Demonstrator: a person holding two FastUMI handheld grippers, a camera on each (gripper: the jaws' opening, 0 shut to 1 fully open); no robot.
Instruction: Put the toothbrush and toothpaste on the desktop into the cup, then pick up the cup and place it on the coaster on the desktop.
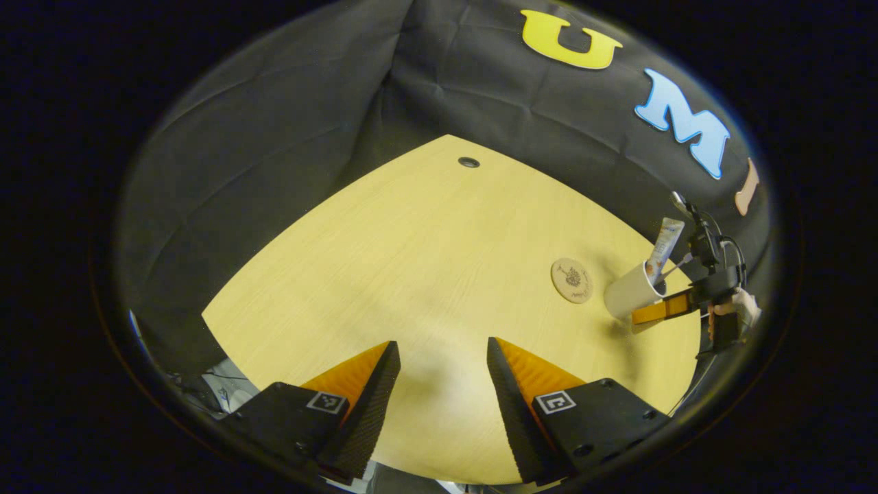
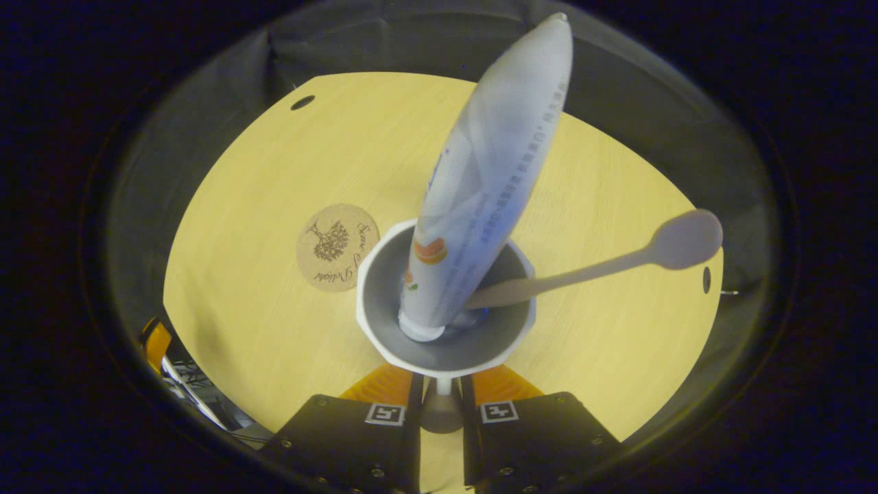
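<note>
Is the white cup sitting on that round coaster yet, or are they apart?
Apart. In the right gripper view, bare table shows between the cup and the coaster; the right gripper holds the cup.

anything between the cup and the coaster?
Nothing: only bare desktop separates the cup from the coaster, clearest in the right gripper view.

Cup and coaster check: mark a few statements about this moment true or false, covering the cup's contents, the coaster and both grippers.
1. The toothpaste stands in the cup. True.
2. The toothbrush lies on the desktop. False: it leans inside the cup.
3. The cup rests on the coaster. False: the coaster lies bare beside it.
4. The right gripper is closed on the cup's handle. True.
5. The left gripper holds the coaster. False: it is open, holding nothing.
</note>
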